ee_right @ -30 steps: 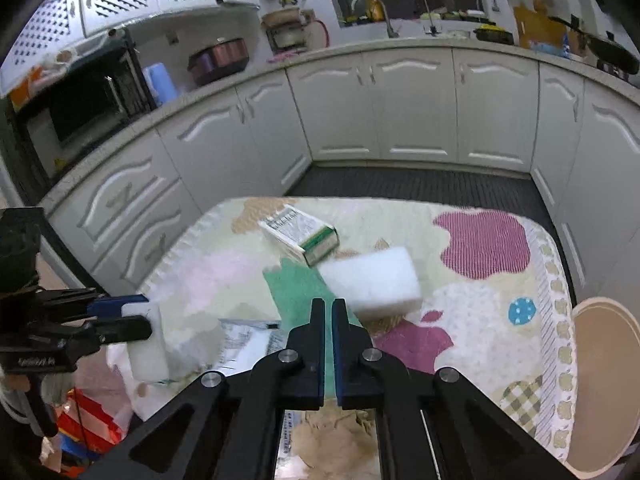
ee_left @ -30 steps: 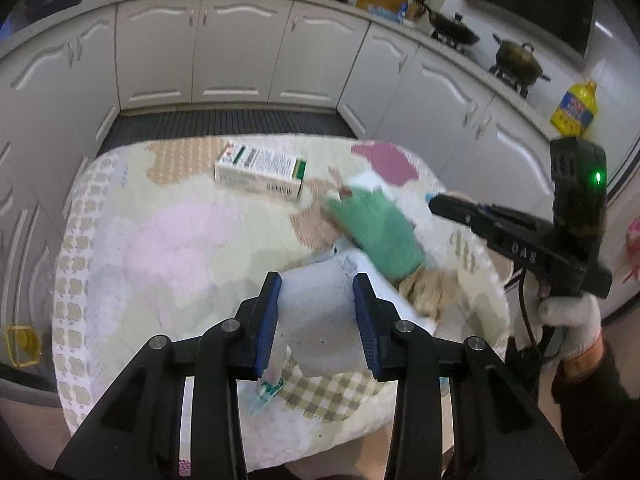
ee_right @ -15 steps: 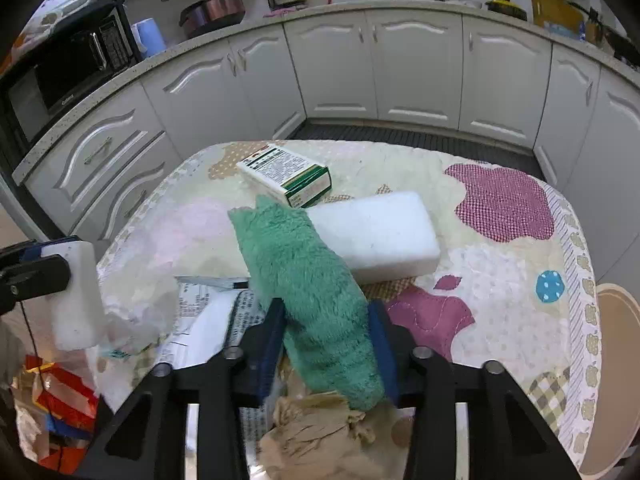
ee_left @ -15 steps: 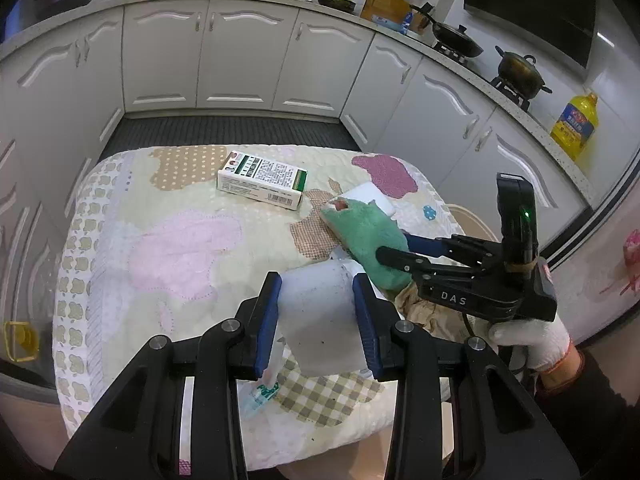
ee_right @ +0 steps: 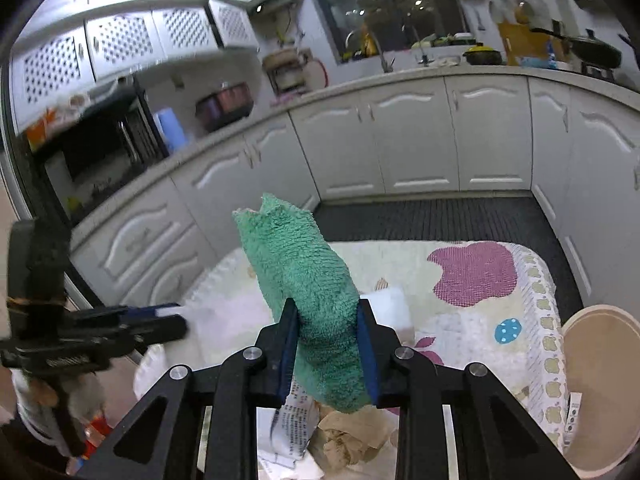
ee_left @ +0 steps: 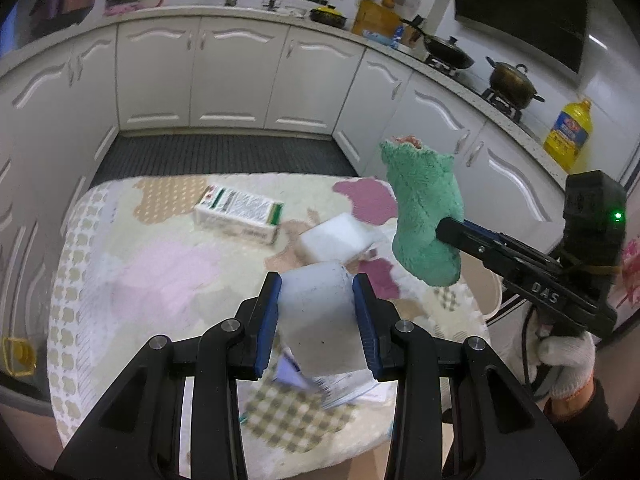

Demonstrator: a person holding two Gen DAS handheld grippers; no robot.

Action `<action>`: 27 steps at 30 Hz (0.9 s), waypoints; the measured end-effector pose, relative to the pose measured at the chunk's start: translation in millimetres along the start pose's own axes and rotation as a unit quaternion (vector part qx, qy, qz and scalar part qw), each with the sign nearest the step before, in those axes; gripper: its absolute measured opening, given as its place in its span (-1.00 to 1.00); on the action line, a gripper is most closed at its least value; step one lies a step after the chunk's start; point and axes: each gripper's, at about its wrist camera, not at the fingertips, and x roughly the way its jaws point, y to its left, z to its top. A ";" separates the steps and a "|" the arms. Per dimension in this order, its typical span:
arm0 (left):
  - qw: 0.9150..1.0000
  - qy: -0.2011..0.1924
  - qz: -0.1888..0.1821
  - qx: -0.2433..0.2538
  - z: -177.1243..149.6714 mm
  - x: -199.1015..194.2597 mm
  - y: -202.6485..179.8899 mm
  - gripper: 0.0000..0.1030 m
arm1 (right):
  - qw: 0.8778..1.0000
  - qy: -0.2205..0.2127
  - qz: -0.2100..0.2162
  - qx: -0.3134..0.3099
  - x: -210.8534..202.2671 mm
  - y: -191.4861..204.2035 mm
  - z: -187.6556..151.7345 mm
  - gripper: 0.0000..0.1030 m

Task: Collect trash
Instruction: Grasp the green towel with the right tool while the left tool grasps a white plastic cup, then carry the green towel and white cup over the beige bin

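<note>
Two white foam blocks (ee_left: 318,320) (ee_left: 340,238), one green fluffy cloth (ee_left: 426,216), one green-and-white carton (ee_left: 238,214), one crumpled brown paper (ee_right: 346,436), and printed paper sheets (ee_right: 296,420), number unclear.

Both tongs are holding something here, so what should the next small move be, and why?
Probably carry both loads off the table toward wherever the trash goes; no bin shows clearly. The right tongs are shut on the green cloth, lifted clear of the table, and the left tongs grip a white foam block. Neither can take the box or crumpled paper until emptied.
</note>
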 end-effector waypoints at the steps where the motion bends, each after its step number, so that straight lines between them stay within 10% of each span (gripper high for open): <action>1: 1.000 -0.002 -0.001 0.005 1.5 0.7 -5.5 -0.34 | 1.000 -0.005 0.000 0.001 -5.4 0.1 -0.2 -0.48; 27: 0.994 0.000 -0.041 0.104 21.3 61.3 -149.5 -0.34 | 0.990 -0.045 -0.127 0.052 -122.5 -87.4 -28.0 -0.48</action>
